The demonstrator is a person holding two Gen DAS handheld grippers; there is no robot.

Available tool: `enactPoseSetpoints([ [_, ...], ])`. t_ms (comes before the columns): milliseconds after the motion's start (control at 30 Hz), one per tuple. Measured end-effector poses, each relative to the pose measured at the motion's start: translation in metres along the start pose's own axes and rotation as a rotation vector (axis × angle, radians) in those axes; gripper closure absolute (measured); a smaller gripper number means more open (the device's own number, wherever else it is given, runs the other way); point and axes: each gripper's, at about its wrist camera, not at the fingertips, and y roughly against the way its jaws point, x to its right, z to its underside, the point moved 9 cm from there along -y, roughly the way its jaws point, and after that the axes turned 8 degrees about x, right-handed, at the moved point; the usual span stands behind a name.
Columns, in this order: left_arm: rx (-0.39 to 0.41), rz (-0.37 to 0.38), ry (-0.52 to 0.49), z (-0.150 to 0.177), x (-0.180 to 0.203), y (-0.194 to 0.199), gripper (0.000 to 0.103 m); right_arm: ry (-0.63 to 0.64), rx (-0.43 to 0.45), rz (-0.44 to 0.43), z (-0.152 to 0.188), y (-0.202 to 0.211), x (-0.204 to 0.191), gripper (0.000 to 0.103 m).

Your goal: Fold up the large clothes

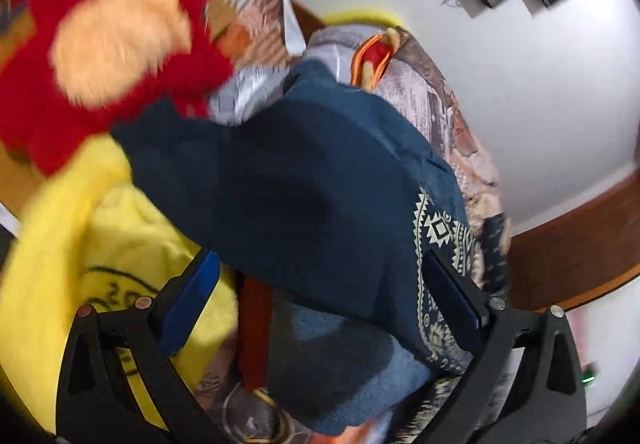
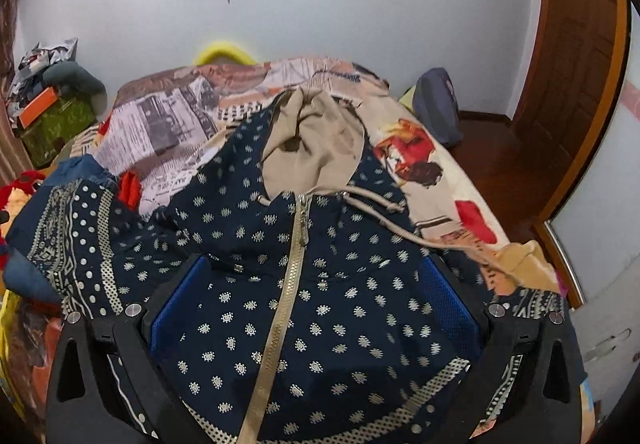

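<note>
A navy patterned zip hoodie point(image 2: 320, 284) with a beige hood point(image 2: 316, 139) lies spread on the bed, zipper toward me. My right gripper point(image 2: 316, 292) is open just above its chest, fingers wide on either side of the zipper. In the blurred left wrist view, my left gripper point(image 1: 320, 292) is open over a blue fabric part of the hoodie point(image 1: 300, 183) with its patterned band point(image 1: 440, 244) by the right finger. Nothing is held.
The bed has a printed newspaper-style cover point(image 2: 168, 123). A red plush toy point(image 1: 100, 43) and a yellow cloth point(image 1: 80, 244) lie at the left. A dark bag point(image 2: 436, 103) sits at the bed's far right. A wooden door point(image 2: 576, 63) stands at the right.
</note>
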Motion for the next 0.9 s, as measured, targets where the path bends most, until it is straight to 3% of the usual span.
enactPoseSetpoints([
  [133, -0.065, 0.073, 0.162, 0.008, -0.020, -0.021, 0.006, 0.012, -0.027, 0.001, 0.005, -0.009, -0.003, 0.000],
  [233, -0.025, 0.117, 0.206, 0.001, -0.023, -0.028, 0.006, 0.023, -0.035, 0.008, 0.007, -0.013, -0.004, 0.000],
  [300, 0.018, 0.101, 0.225, -0.011, -0.026, -0.029, 0.006, 0.024, -0.040, 0.013, 0.008, -0.013, -0.003, 0.000],
  [400, 0.075, 0.049, 0.209, -0.029, -0.027, -0.029, 0.020, 0.028, -0.041, 0.017, 0.007, -0.014, -0.003, 0.000],
  [467, 0.105, 0.012, 0.191, -0.042, -0.024, -0.028, 0.039, 0.031, -0.037, 0.023, 0.006, -0.012, -0.001, 0.000],
  [500, 0.118, -0.010, 0.169, -0.049, -0.020, -0.025, 0.044, 0.032, -0.034, 0.025, 0.005, -0.011, -0.001, 0.000],
  [567, 0.147, -0.079, 0.088, -0.061, -0.007, -0.020, 0.073, 0.040, -0.028, 0.028, 0.003, -0.009, -0.001, 0.000],
  [633, 0.183, -0.203, -0.050, -0.074, 0.011, -0.012, 0.093, 0.053, -0.024, 0.033, 0.001, -0.005, -0.001, 0.000],
  [767, 0.264, -0.266, -0.262, -0.089, 0.059, 0.010, 0.099, 0.087, -0.001, 0.038, -0.004, 0.005, 0.000, 0.000],
  [900, 0.346, -0.207, -0.439, -0.089, 0.135, 0.041, 0.100, 0.109, 0.032, 0.035, -0.012, 0.018, 0.002, 0.000],
])
